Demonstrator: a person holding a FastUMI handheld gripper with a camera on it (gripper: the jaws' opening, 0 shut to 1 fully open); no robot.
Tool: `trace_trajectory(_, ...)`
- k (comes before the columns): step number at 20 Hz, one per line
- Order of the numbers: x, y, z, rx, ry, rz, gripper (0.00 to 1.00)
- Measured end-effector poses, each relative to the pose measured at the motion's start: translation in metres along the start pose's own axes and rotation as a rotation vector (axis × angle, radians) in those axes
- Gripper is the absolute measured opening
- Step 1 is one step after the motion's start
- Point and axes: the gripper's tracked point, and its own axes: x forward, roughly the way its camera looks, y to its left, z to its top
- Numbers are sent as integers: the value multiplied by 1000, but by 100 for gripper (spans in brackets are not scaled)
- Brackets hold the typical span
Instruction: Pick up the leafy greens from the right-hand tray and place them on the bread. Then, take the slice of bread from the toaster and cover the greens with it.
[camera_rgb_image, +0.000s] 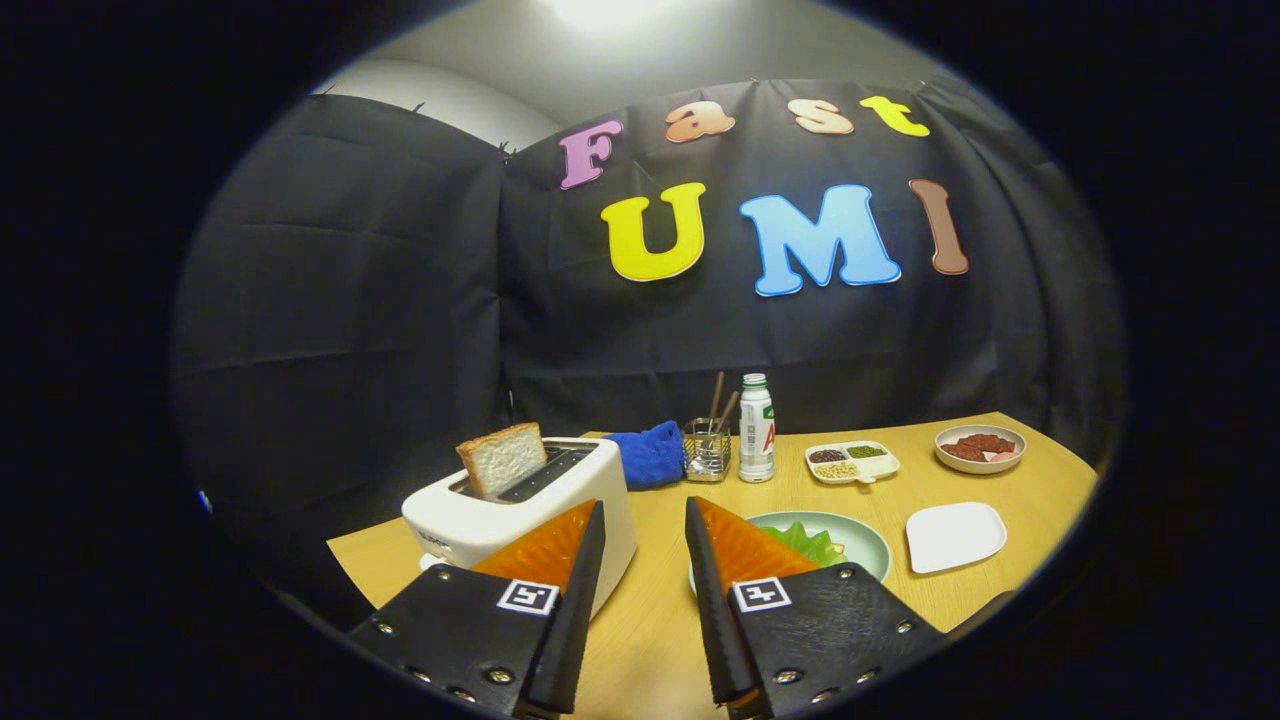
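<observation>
Fingers (645, 510) apart, empty; ahead, bread slice (503, 457) upright, perhaps slightly tilted, in toaster (520, 510); greens (812, 543) plated.

Wooden table (650, 640) under the fingers. Far ahead, in a row from left to right: blue cloth (650, 455), wire holder w/ sticks (707, 450), white bottle (756, 430), divided snack dish (852, 462), bowl w/ red food (980, 447).

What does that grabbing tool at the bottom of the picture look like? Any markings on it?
The gripper has two flat, wedge-shaped fingers that taper toward their tips, with a gap between them. Each finger is fixed to a dark, textured plate held by small round metal screws. Each plate carries a small square black-and-white tag near the base of its finger. I can see no cables.
</observation>
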Motion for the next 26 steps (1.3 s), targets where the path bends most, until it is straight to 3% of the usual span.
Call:
trace_trajectory(7,13,60,1,-39,16,79,49)
trace_trajectory(16,46,122,8,-59,3,123,49)
trace_trajectory(26,85,132,4,-102,-16,14,49)
